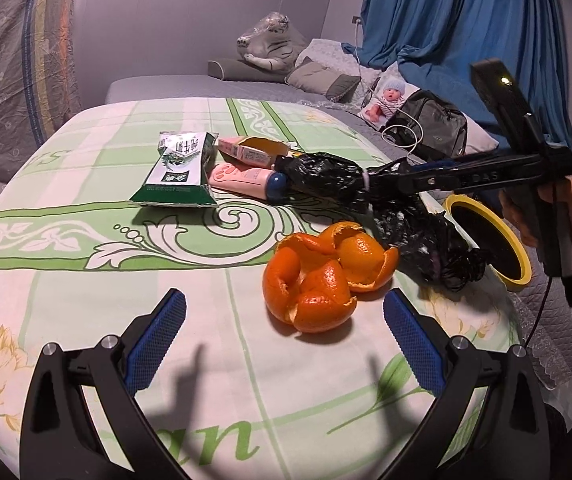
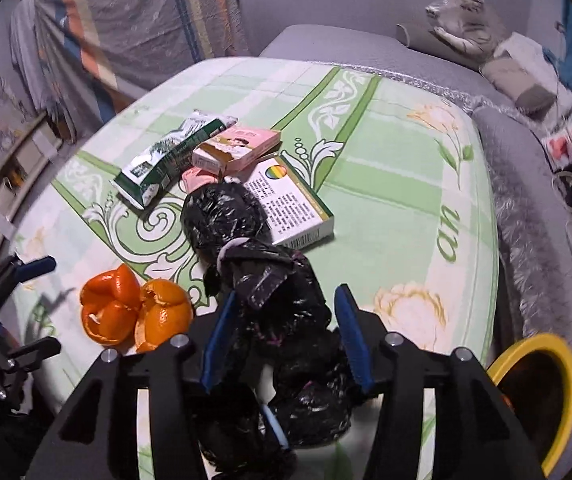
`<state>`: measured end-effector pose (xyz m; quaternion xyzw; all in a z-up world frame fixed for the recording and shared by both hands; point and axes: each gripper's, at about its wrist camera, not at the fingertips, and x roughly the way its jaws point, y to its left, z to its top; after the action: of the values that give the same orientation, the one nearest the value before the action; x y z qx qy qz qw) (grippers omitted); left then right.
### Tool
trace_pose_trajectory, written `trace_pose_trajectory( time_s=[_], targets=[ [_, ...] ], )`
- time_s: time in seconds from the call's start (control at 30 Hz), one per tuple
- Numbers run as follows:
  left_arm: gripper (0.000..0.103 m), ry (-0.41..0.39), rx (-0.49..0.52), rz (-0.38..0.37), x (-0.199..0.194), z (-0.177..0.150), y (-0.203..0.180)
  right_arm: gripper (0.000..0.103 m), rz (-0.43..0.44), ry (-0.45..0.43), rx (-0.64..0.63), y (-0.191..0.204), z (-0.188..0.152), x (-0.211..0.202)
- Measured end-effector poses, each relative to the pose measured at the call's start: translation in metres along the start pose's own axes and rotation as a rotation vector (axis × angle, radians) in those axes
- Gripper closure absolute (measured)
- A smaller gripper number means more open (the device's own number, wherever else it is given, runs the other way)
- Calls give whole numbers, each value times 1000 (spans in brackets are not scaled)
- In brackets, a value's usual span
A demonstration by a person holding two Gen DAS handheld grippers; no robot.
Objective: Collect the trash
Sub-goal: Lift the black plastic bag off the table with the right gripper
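So here's where I'm at with the trash run: my right gripper (image 2: 286, 340) is hanging nose-down over the black plastic bag (image 2: 282, 320), jaws about half spread with the crinkly bag sitting between the blue pads (image 2: 218, 340) — I can't see either pad actually pressing into it, so I'd call that a loose straddle, not a grab. The bag lies lengthwise toward the yellow-rimmed bin (image 2: 541, 396) just off the table's edge, which is presumably why I'm working from that side (short hop to the drop). My left gripper (image 1: 286, 344) is spread wide and empty, hovering low over the green flowered tablecloth (image 1: 86, 288), with the orange peels (image 1: 325, 276) sitting just ahead between the fingers — lined up that way so I can scoop them in one pinch, I reckon. Further back the rest is bunched together: a green-and-white snack wrapper (image 1: 178, 172), an opened pink carton (image 1: 250, 150), a pink tube (image 1: 242, 178) and a white-and-green flat box (image 2: 289, 204) touching the far end of the bag. None of that pile looks binned yet.
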<state>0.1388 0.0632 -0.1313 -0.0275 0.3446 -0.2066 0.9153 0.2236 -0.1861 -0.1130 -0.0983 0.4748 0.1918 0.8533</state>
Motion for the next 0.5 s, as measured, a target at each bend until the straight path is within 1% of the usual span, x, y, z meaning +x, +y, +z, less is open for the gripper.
trace_pose_trajectory(
  time_s=[0.1, 0.23, 0.27, 0.3, 0.37, 0.4, 0.43, 0.5],
  targets=[
    [8, -3, -21, -4, -1, 0, 6, 55, -22, 52, -64, 13, 12, 20],
    [8, -3, -35, -2, -1, -1, 10, 56, -43, 81, -130, 33, 22, 38],
    [8, -3, -37, -1, -1, -1, 11, 59, -48, 83, -135, 35, 24, 41],
    [8, -3, -37, 0, -1, -1, 11, 72, -51, 87, -141, 39, 25, 44],
    [8, -4, -35, 4, -1, -2, 12, 77, -47, 101, -151, 44, 28, 48],
    [8, -4, -34, 6, -1, -2, 13, 85, -59, 101, -156, 45, 28, 49],
    [8, -4, -34, 7, -1, -2, 13, 89, -58, 96, -147, 43, 28, 49],
    [8, -4, -29, 4, -1, -1, 10, 94, -38, 75, -112, 37, 29, 44]
  ],
)
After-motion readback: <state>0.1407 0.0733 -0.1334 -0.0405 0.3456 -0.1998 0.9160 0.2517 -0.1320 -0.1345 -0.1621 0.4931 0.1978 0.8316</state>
